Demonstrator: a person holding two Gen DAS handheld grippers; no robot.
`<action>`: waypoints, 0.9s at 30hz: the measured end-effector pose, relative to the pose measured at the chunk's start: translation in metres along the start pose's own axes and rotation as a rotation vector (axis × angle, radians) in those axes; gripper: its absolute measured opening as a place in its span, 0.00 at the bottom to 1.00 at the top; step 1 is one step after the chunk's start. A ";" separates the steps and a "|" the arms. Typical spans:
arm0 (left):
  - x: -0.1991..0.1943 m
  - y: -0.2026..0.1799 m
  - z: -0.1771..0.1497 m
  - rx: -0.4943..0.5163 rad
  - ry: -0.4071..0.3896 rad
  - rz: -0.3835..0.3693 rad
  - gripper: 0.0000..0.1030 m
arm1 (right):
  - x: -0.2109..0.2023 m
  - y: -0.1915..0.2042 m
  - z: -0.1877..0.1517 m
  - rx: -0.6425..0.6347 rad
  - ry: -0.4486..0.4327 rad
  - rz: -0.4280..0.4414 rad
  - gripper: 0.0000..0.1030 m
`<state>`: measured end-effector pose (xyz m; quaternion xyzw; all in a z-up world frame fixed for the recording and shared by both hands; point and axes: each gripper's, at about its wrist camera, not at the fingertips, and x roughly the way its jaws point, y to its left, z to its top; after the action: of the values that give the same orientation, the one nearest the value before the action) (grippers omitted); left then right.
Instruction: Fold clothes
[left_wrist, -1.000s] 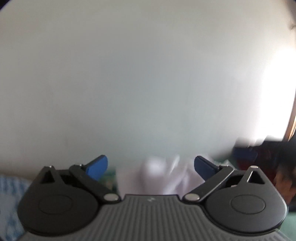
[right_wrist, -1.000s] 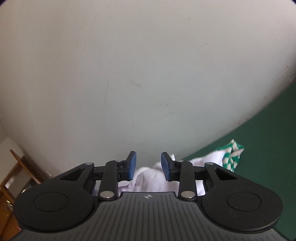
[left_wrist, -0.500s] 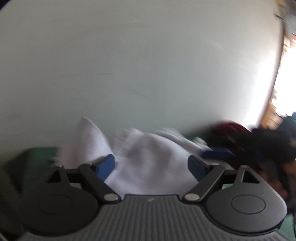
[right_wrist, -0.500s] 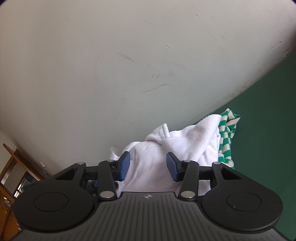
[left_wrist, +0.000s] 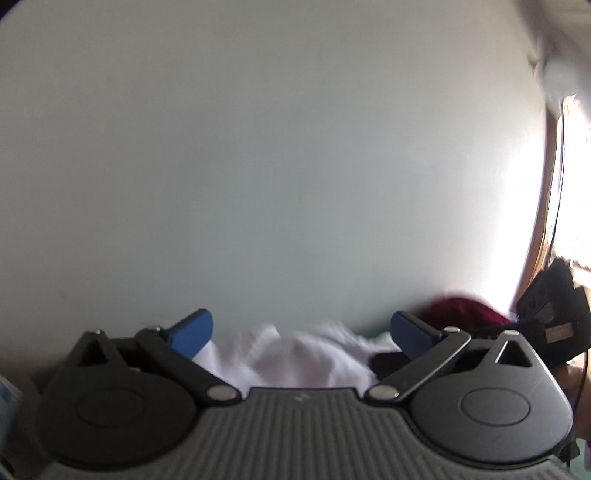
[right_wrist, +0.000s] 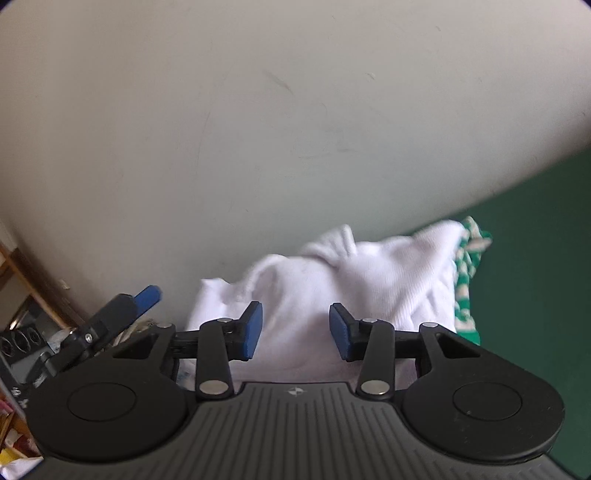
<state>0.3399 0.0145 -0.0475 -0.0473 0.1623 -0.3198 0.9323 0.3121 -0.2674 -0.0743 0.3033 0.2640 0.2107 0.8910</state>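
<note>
Wall (right_wrist: 258, 129): one, pale, plain, with faint scuffs; fills most of both wrist views.

Table (right_wrist: 535, 277): one, dark green surface, seen at the right of the right wrist view, running back to the wall.

White garment (right_wrist: 332, 295): one, knitted or towelling, crumpled in a heap on the table against the wall. It lies directly ahead of both claws; in the left wrist view it shows as a blurred white mound (left_wrist: 295, 354) between the fingers.

Green-and-white striped cloth (right_wrist: 467, 280): one, bunched at the right edge of the white garment, touching it.

Dark red cloth (left_wrist: 465, 314): one, blurred, beyond the right finger in the left wrist view.

Black item (left_wrist: 550, 317): one, at the far right of the left wrist view, bearing a small tan label; its writing is too blurred to read.

Left claw (left_wrist: 299, 332): one, blue-tipped fingers spread wide, gripping nothing. Part of it also shows at the left of the right wrist view (right_wrist: 122, 314).

Right claw (right_wrist: 295, 328): one, blue pads parted about halfway, empty, the white garment seen through the gap.

Wooden frame (right_wrist: 26, 280): one, brown, at the left edge of the right wrist view.
</note>
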 end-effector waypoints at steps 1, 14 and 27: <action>0.008 0.005 -0.004 -0.012 0.023 0.035 0.98 | 0.000 -0.001 -0.001 0.009 -0.009 -0.011 0.40; -0.045 0.013 -0.013 -0.051 -0.115 0.106 0.99 | 0.007 -0.014 -0.014 0.009 -0.018 -0.059 0.39; -0.005 0.034 -0.044 -0.137 0.143 0.154 0.99 | 0.009 -0.044 0.005 0.137 -0.092 -0.215 0.19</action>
<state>0.3410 0.0457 -0.0944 -0.0752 0.2530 -0.2380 0.9347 0.3317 -0.2971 -0.1029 0.3427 0.2679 0.0812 0.8968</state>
